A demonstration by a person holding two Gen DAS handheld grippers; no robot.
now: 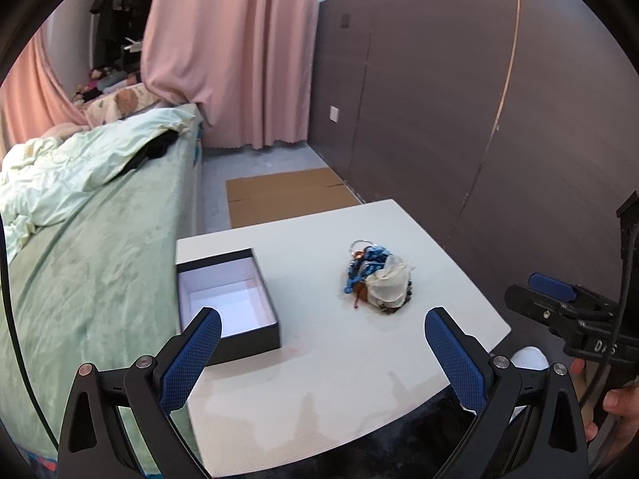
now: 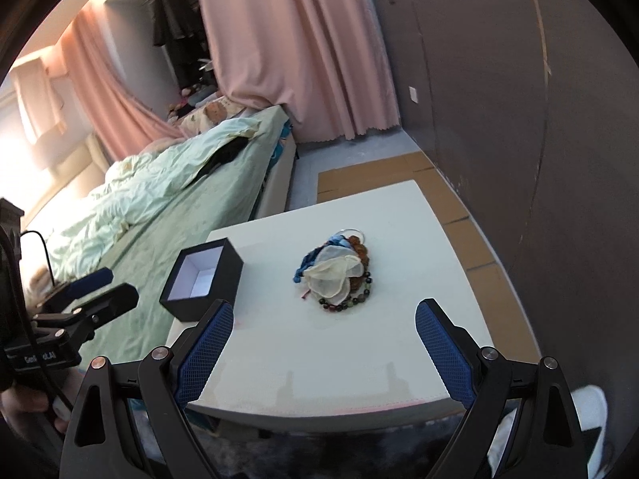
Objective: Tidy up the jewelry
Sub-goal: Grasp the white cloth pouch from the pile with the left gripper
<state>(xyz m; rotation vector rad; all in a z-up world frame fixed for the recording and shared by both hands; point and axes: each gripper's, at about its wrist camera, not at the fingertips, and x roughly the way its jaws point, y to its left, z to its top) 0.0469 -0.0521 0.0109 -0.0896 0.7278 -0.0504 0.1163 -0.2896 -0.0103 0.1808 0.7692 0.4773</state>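
A pile of jewelry (image 1: 377, 277) lies on the white table (image 1: 319, 379): blue cords, a cream pouch, brown beads, a dark bead bracelet and a metal ring. It also shows in the right wrist view (image 2: 337, 275). An open black box with a white inside (image 1: 225, 299) stands at the table's left edge, seen too in the right wrist view (image 2: 203, 275). My left gripper (image 1: 323, 343) is open and empty, above the table's near part. My right gripper (image 2: 325, 337) is open and empty, short of the pile; it appears in the left wrist view (image 1: 559, 299).
A bed with a green cover (image 1: 92, 247) lies close along the table's left side. Flat cardboard (image 1: 287, 195) lies on the floor behind the table. A dark wall (image 1: 459, 99) runs to the right. Pink curtains (image 1: 235, 52) hang at the back.
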